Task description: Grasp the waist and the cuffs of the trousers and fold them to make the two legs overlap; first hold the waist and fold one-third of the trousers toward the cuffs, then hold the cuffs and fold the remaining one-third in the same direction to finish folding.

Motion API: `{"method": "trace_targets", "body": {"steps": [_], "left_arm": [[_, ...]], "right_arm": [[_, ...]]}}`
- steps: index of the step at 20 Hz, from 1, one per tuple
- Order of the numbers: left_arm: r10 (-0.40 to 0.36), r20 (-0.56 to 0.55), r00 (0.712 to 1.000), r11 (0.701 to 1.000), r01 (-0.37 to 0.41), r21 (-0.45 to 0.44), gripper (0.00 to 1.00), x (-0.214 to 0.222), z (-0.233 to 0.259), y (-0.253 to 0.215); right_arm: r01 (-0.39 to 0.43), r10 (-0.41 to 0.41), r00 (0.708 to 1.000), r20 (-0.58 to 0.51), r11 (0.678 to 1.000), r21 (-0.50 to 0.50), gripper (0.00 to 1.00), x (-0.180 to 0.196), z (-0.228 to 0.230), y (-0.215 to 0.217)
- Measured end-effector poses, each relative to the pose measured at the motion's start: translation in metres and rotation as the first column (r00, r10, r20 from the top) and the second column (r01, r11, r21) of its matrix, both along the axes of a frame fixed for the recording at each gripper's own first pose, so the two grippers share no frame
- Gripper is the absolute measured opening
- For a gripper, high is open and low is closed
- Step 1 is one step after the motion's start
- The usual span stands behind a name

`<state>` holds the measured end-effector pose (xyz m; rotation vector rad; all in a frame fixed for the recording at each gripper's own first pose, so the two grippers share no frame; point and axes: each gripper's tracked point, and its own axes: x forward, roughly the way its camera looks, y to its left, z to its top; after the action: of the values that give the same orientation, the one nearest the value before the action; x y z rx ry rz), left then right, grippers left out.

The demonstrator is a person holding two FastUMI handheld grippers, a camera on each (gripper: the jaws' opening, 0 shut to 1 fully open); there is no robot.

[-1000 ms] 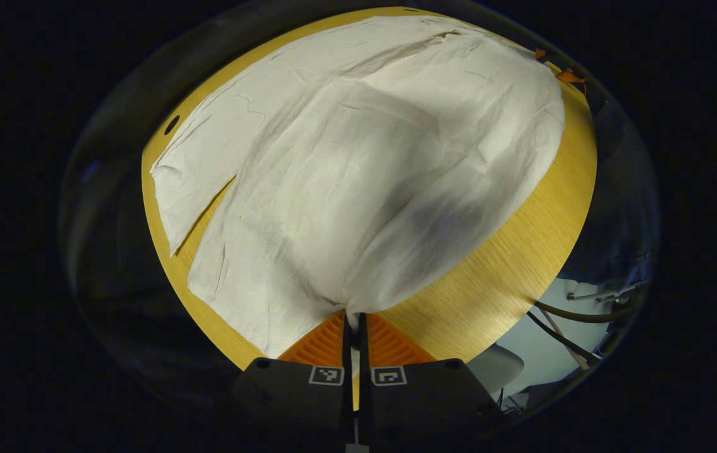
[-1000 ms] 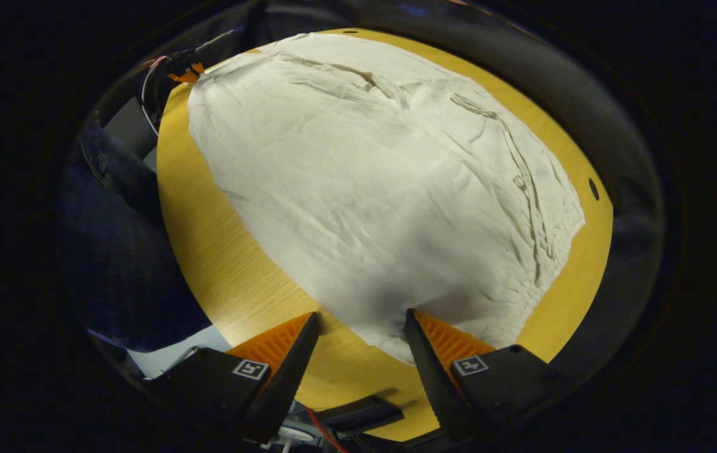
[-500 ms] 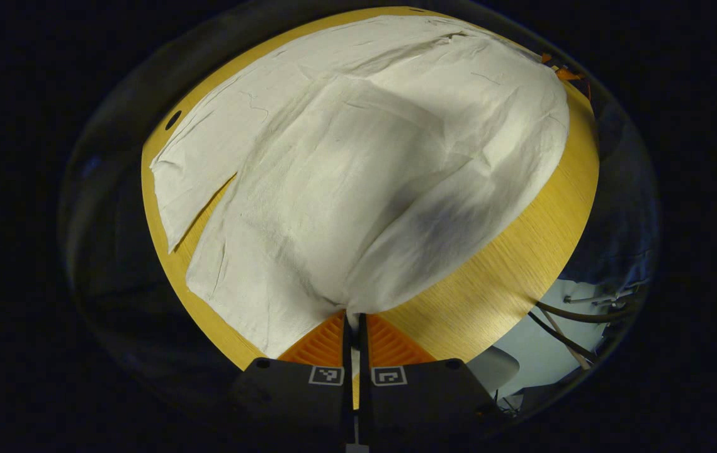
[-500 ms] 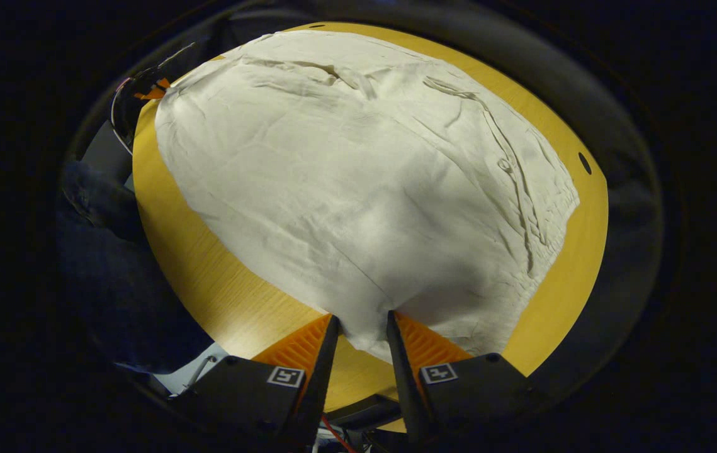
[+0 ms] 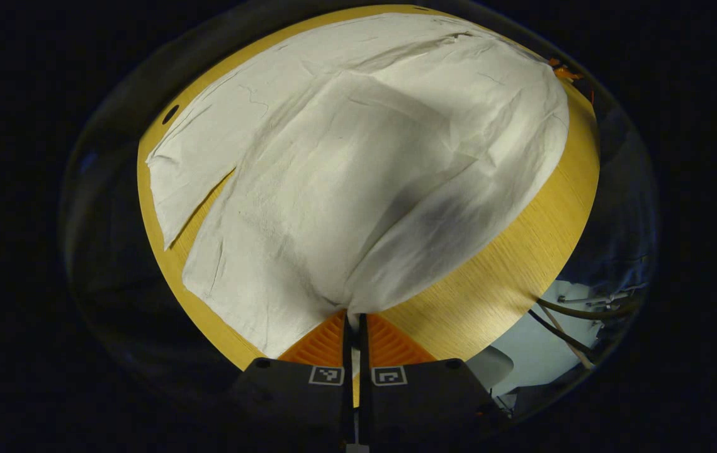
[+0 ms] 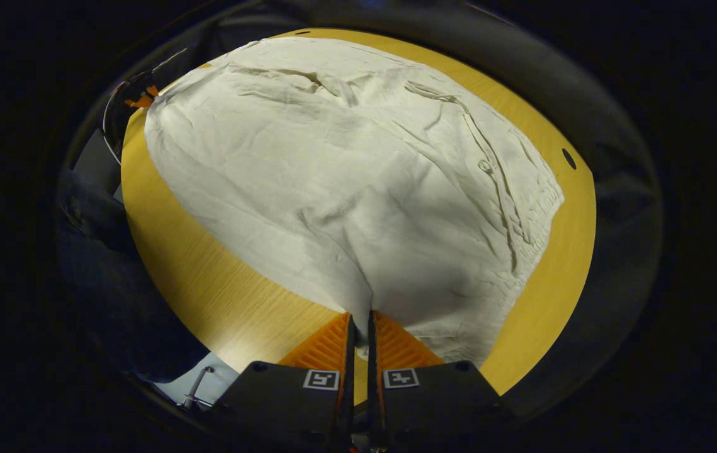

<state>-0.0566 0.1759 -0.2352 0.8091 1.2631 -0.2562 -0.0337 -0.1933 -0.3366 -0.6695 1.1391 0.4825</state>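
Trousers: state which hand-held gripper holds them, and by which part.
Both. The left hand-held gripper pinches the trousers at a cuff-end edge; the right hand-held gripper pinches the near edge by the waist.

trousers [image 5: 358,163]: cloth edge hidden between left gripper [image 5: 354,318] fingers at 6 o'clock | table [image 6: 220,283]: mostly covered | cables [image 5: 559,314] cut off at 4 o'clock

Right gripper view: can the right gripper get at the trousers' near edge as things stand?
Likely yes: the right gripper is shut on the white trousers, cloth bunched between its tongs, nothing in the way.
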Motion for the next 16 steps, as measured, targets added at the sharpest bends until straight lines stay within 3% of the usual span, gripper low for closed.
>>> {"method": "trace_targets", "body": {"steps": [5,7,8,9,12,16], "left_arm": [[-0.020,0.010,1.000,1.000,0.020,-0.011,0.01,0.000,0.000,0.000],[-0.014,0.028,1.000,1.000,0.014,-0.016,0.02,0.000,0.000,0.001],[-0.014,0.034,0.999,1.000,0.015,-0.016,0.00,-0.001,0.000,0.001],[-0.019,0.037,0.999,1.000,0.020,-0.017,0.00,0.000,0.000,0.001],[-0.011,0.069,0.998,1.000,0.011,0.008,0.00,0.005,0.008,0.005],[0.059,0.222,0.973,0.998,-0.057,-0.015,0.00,0.026,0.044,0.010]], "right_arm": [[0.065,-0.066,0.991,0.116,0.998,0.007,0.07,0.002,0.002,-0.001],[0.097,-0.096,0.979,0.180,0.995,0.006,0.07,0.003,0.004,-0.001],[0.121,-0.121,0.970,0.209,0.993,0.009,0.02,0.003,0.006,-0.001],[0.151,-0.153,0.961,0.230,0.988,0.025,0.04,0.003,0.007,0.000],[0.229,-0.249,0.918,0.308,0.968,0.100,0.04,0.006,0.018,0.003],[0.299,-0.368,0.846,0.386,0.927,0.227,0.03,0.014,0.049,0.010]]}}
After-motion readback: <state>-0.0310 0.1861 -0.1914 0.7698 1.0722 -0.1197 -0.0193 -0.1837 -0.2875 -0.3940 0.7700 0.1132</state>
